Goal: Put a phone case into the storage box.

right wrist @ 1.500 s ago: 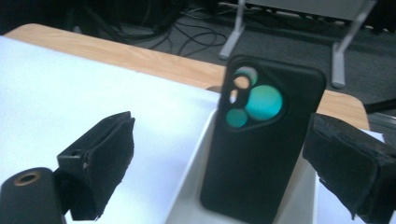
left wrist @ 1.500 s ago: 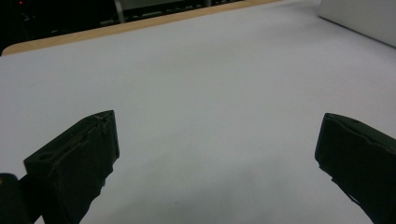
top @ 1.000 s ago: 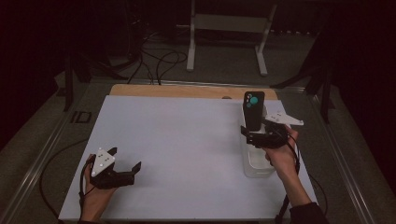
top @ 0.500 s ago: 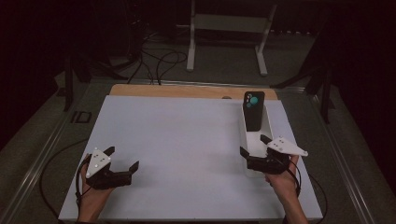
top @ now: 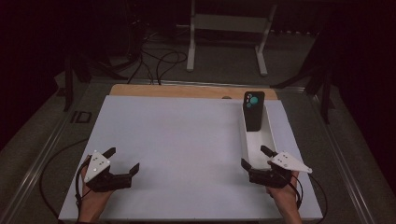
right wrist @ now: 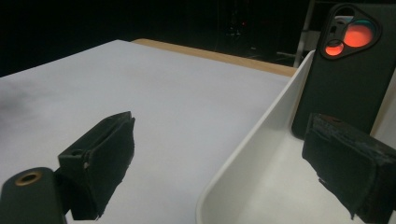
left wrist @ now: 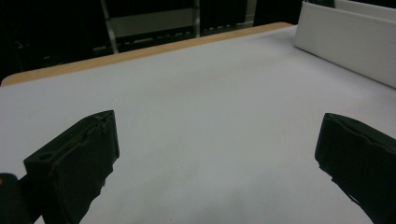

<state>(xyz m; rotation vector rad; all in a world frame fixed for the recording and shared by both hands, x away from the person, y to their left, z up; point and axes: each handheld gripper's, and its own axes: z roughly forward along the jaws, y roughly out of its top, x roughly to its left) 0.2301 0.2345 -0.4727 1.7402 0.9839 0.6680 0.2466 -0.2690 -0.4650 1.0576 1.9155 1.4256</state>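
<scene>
A black phone (top: 254, 110) stands upright, leaning at the far end of a long white tray (top: 268, 135) on the table's right side; its camera lenses (right wrist: 357, 33) face me. My right gripper (top: 256, 157) sits at the tray's near end, open and empty, with one jaw over the tray (right wrist: 243, 186) and the other over the table. The phone (right wrist: 348, 79) stands beyond those jaws. My left gripper (top: 122, 160) rests near the front left corner, open with nothing between its jaws. The left gripper view looks across bare table to the tray's side wall (left wrist: 345, 44).
The white table top (top: 182, 140) has a wooden strip (top: 187, 91) along its far edge. Cables (top: 154, 60) and a white stand (top: 229, 28) lie on the dark floor behind. A metal rail (top: 37, 158) runs along the left side.
My right gripper has pulled back from the phone toward the tray's near end, leaving the phone standing in the tray. The left gripper shifted slightly toward me.
</scene>
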